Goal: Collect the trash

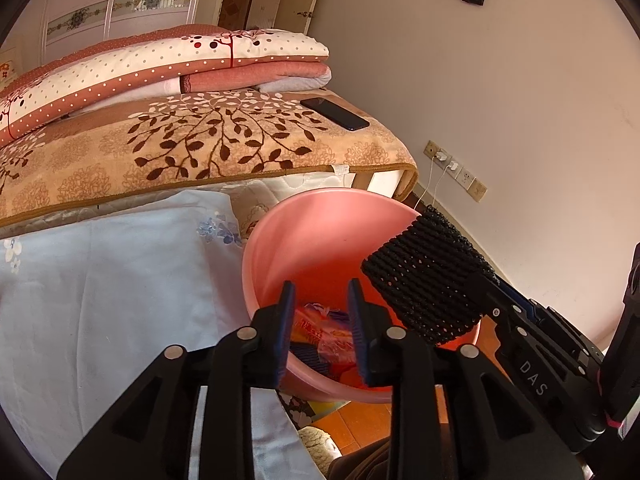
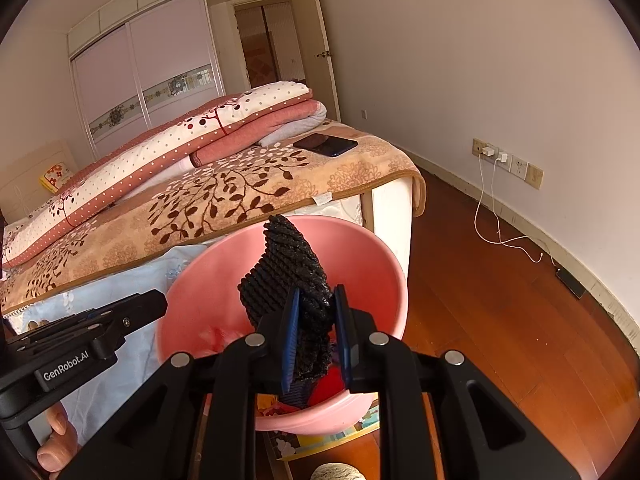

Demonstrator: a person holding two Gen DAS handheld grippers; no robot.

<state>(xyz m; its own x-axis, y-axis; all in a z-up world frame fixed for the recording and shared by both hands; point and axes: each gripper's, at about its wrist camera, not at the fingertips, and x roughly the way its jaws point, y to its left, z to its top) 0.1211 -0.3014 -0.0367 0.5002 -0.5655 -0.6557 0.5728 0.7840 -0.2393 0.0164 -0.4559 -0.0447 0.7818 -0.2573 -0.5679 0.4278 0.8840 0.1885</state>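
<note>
**Black mesh held over the pink bin**

From the left wrist, the left gripper (image 1: 321,328) hung over the mouth of a round pink plastic bin (image 1: 320,236), its blue-padded jaws parted with nothing pressed between them. Through the gap, crumpled red and orange plastic wrappers (image 1: 320,332) lay at the bottom of the bin. A folded piece of black woven mesh (image 1: 424,276) stuck out above the bin's right rim, gripped by the right gripper's black arm. Behind the bin stood a bed with a tan leaf-patterned blanket (image 1: 200,144), and a dark phone (image 1: 334,113) lay on that blanket, well beyond the bin.

From the right wrist, the right gripper (image 2: 316,336) was clenched on the black mesh (image 2: 288,272), which rose between its pads over the bin's (image 2: 384,264) opening. The left gripper's black body (image 2: 88,332) reached toward the bin's left rim. White charging cables (image 2: 496,216) trailed on the wooden floor to the right of the bin.
</note>
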